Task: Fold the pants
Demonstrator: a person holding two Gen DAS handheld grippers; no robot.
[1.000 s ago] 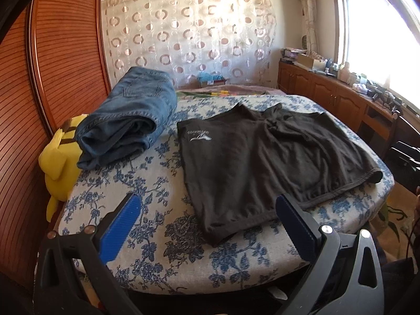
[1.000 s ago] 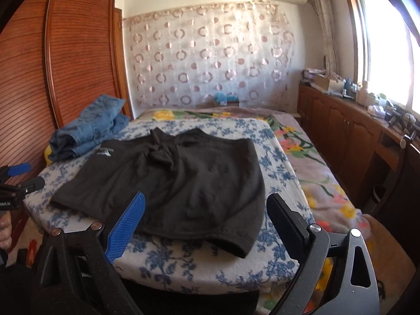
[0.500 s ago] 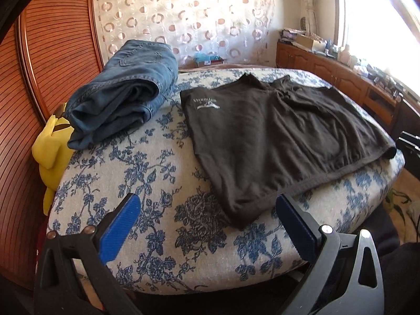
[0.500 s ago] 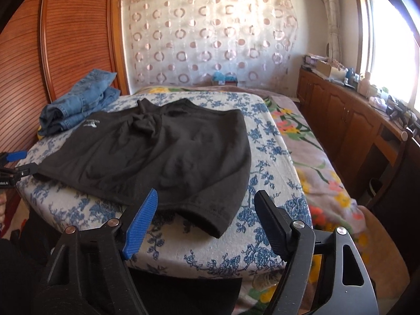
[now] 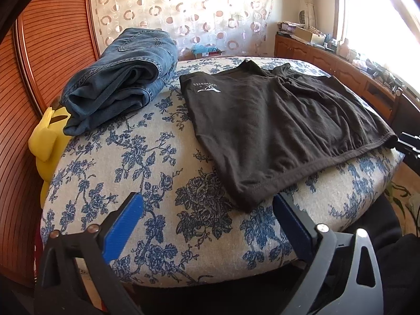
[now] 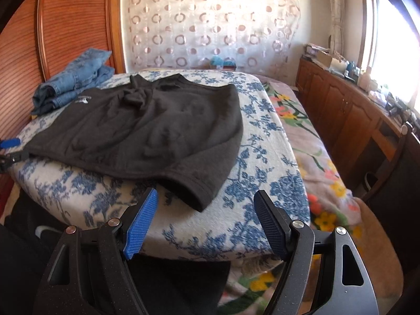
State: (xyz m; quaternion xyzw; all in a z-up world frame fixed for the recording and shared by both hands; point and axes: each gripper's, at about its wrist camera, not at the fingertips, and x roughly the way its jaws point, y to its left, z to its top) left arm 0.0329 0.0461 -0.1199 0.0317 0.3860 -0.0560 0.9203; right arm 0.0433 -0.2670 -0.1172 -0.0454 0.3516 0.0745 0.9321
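Black shorts with a small white logo lie spread flat on the blue-flowered bed cover; they also show in the right wrist view. My left gripper is open and empty, just short of the shorts' near left corner. My right gripper is open and empty, its jaws on either side of the shorts' near right corner, a little short of it. The tip of the left gripper shows at the left edge of the right wrist view.
Folded blue jeans lie at the back left of the bed. A yellow plush toy sits between bed and wooden wardrobe. A wooden cabinet runs along the right under the window.
Both grippers have moved forward and down toward the near corners of the shorts. The right gripper's jaws have narrowed somewhat. The shorts have not moved.
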